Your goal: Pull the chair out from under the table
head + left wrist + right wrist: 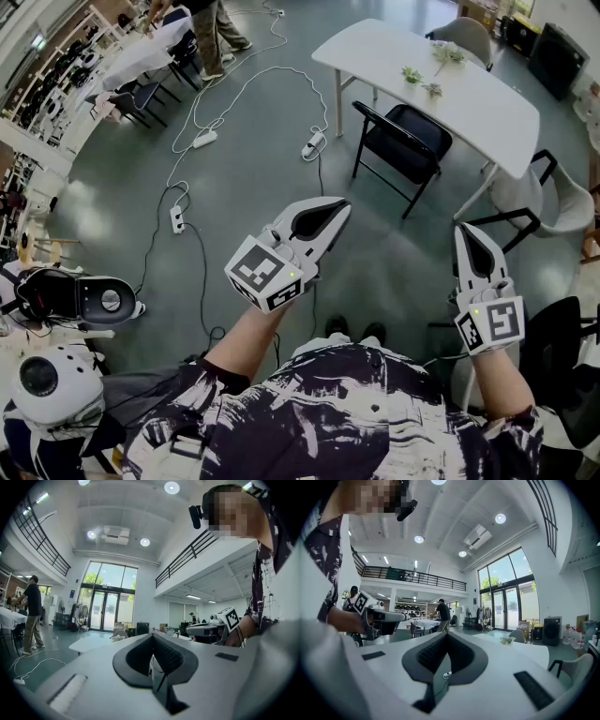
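Note:
A black folding chair [403,141] stands at the near side of the white table [487,108], its seat partly under the tabletop. My left gripper [345,206] is held level in the middle of the head view, well short of the chair, jaws shut with nothing between them. My right gripper [463,229] hangs further right, also shut and empty, with its tip toward the table's right end. In the left gripper view the jaws [152,638] meet, and the table [89,644] lies beyond. The right gripper view shows shut jaws [447,634] and the table [525,651] ahead.
Power strips [312,145] and white cables [234,98] run across the grey floor left of the table. A pale shell chair [553,202] stands at the table's right end, another [466,37] behind it. A person [220,37] stands far back left. Equipment [80,298] sits at my left.

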A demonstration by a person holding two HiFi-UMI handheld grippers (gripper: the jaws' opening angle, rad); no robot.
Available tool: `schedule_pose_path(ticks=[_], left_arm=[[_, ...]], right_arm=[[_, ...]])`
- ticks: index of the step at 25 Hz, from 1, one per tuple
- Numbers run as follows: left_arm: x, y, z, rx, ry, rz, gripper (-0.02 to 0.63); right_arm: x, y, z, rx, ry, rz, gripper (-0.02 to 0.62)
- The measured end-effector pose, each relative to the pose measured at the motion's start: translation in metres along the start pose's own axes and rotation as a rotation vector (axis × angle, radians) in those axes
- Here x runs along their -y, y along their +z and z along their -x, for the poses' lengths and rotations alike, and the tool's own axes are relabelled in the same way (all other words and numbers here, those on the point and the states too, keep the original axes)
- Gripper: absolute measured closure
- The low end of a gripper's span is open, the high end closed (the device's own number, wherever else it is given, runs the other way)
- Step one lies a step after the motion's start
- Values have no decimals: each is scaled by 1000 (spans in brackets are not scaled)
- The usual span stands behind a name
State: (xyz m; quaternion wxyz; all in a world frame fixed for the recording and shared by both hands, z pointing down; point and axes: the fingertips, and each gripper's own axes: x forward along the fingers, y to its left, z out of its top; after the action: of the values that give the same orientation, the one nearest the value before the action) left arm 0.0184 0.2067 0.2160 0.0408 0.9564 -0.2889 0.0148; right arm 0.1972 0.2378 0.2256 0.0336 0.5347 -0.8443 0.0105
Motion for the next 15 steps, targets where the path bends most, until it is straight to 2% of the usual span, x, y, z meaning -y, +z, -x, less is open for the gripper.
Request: schedule_pose_path(ticks=[12,15], left_arm=[[1,0,-6,-5,0,-1,601],[0,4,-3,10,4,-17,600]], right_arm=[[5,-3,0,-3,7,8,595],[0,3,-1,44,41,2,594]])
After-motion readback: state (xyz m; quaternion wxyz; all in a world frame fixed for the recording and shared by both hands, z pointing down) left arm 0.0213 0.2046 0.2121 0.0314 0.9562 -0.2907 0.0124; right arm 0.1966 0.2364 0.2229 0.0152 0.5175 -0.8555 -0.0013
